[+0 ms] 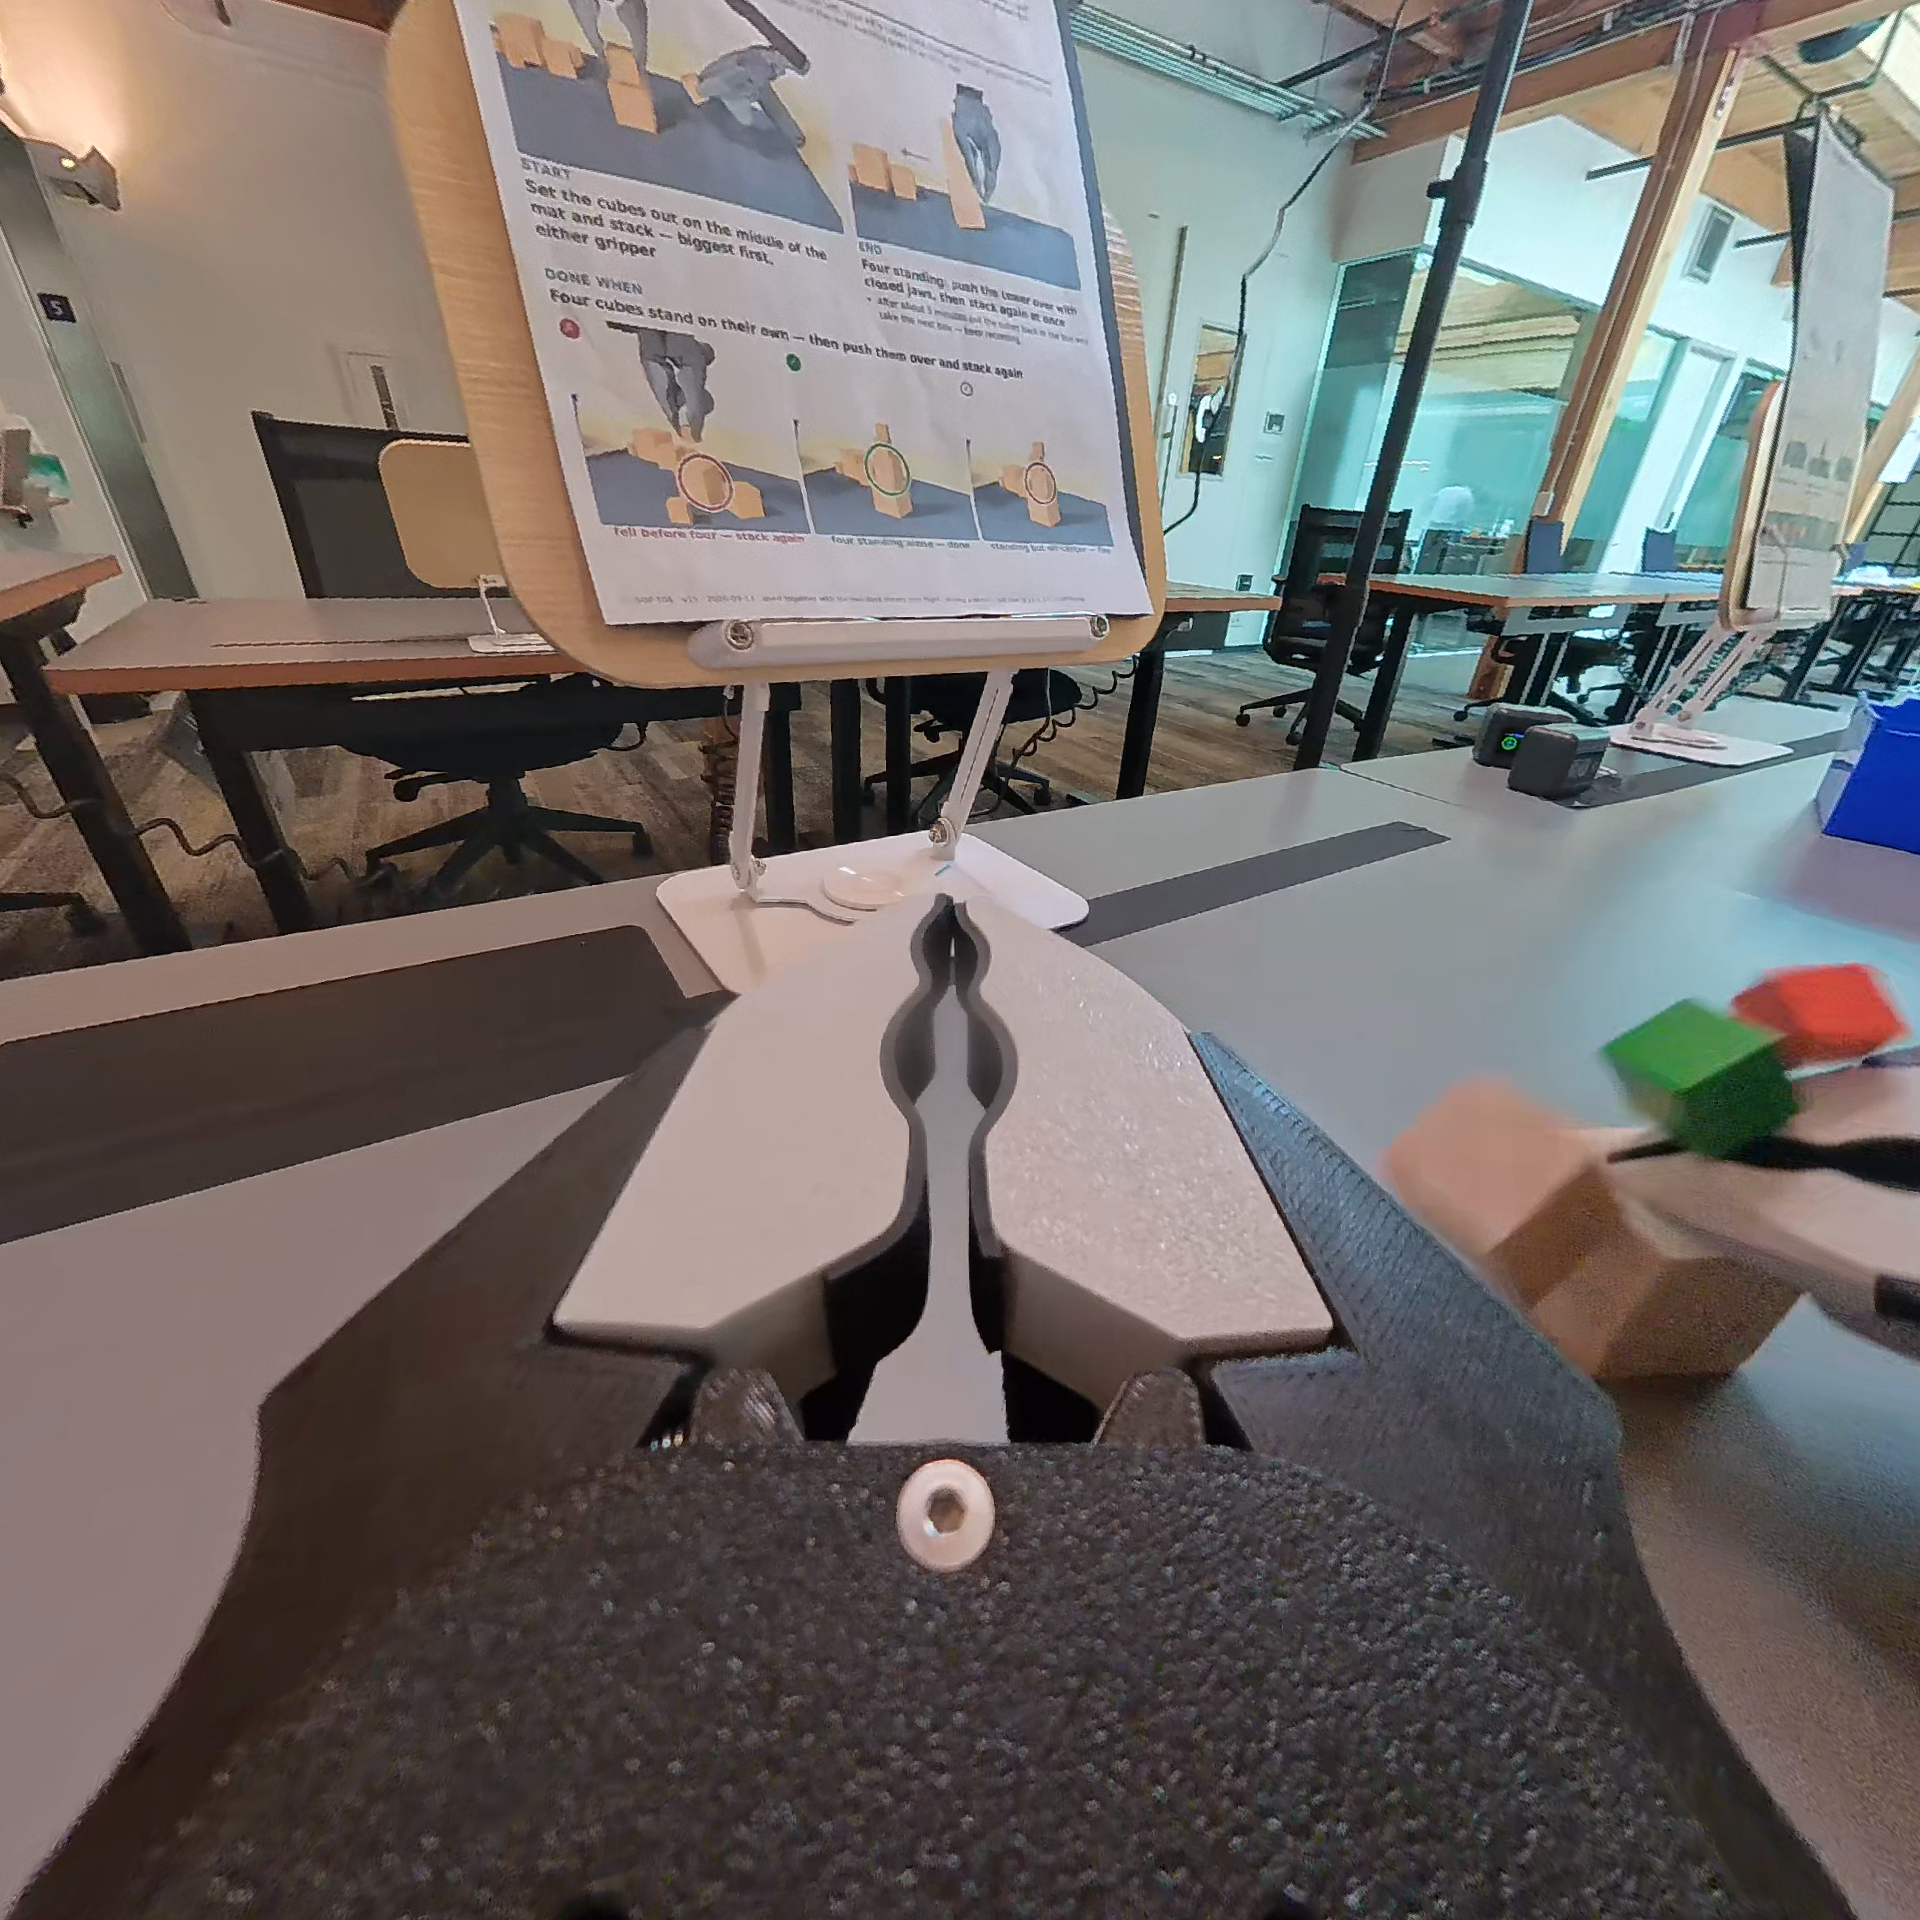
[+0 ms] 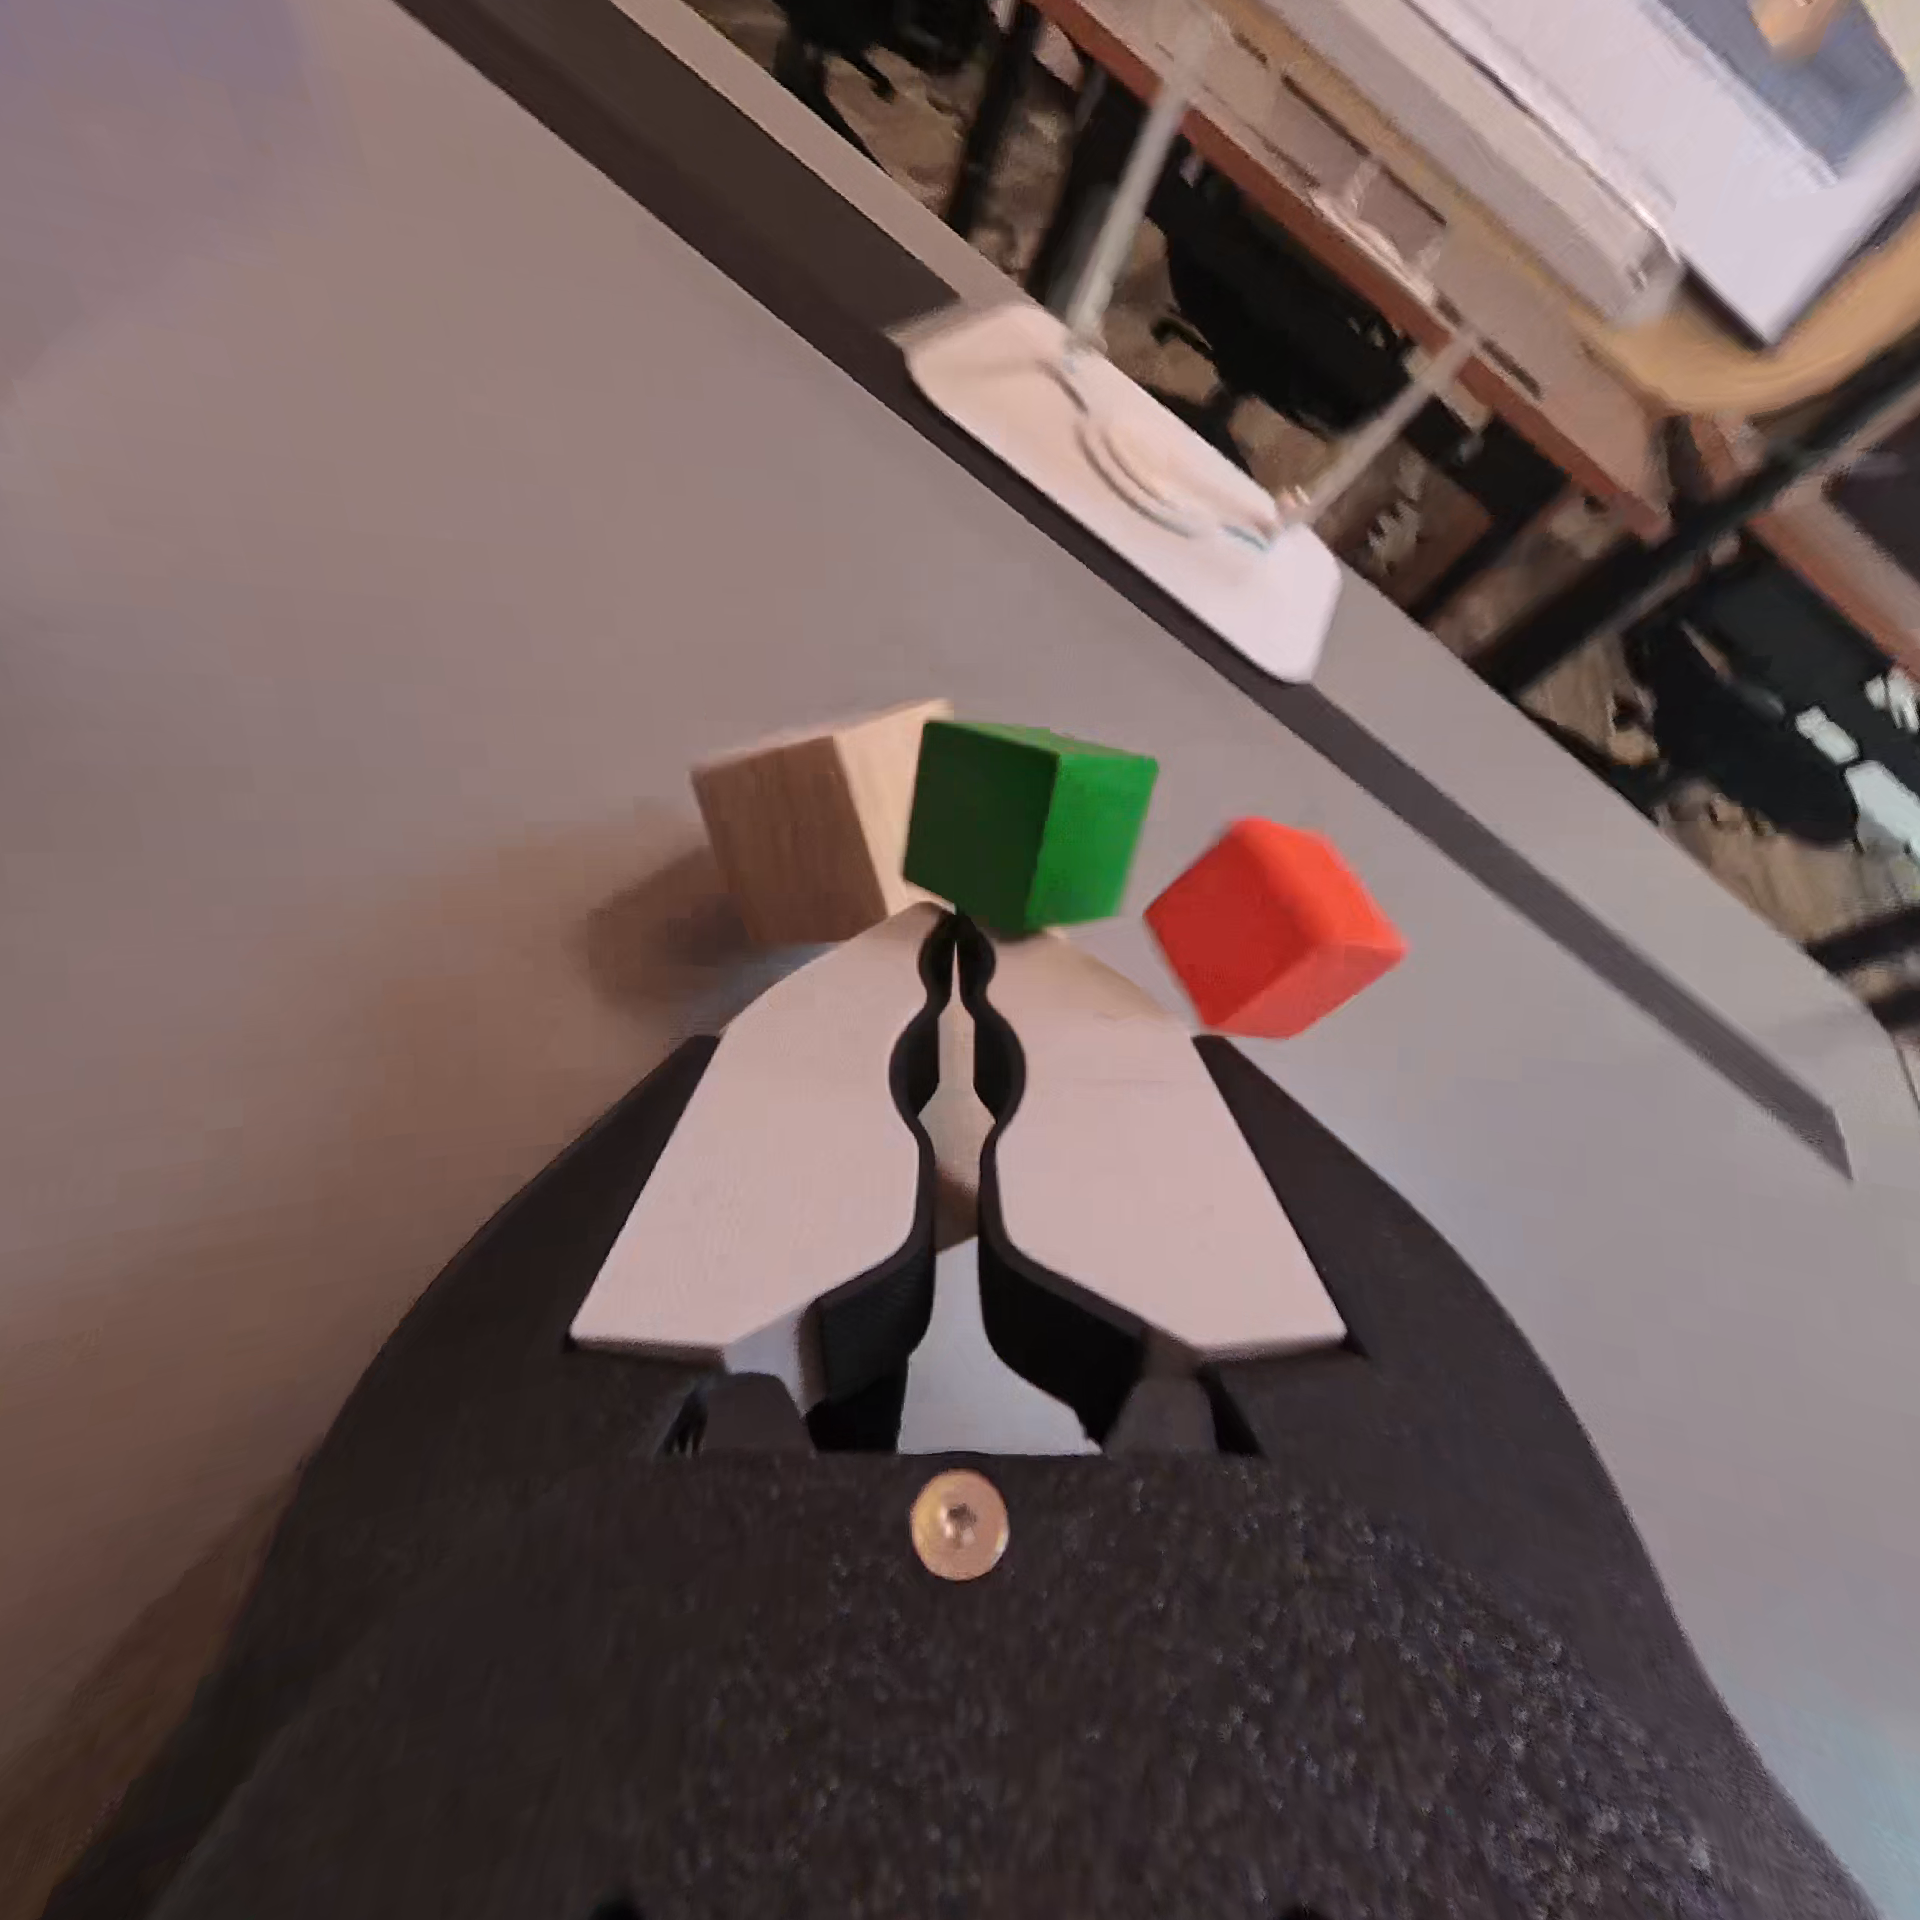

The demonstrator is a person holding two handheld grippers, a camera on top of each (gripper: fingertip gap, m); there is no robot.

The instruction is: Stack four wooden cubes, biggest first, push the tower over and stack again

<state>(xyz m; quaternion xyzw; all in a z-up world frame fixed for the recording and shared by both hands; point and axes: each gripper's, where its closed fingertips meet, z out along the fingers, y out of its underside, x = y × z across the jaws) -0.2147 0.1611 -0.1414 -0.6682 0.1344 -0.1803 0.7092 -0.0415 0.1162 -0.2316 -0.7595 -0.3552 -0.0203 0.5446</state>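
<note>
Left wrist view: low over the table, level, facing the paper stand close ahead, office behind. Right wrist view: rolled, angled down at the table, cubes close ahead. Shared: stand base, green cube, red cube, wooden cube. Left view catches the right hand-held gripper at its right edge.

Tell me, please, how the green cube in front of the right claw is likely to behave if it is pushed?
The green cube looks rigid, with flat faces, so it would probably slide or tumble, not roll far. It seems small and likely light. Its painted faces may be a little slippery against smooth claw fingers.
</note>
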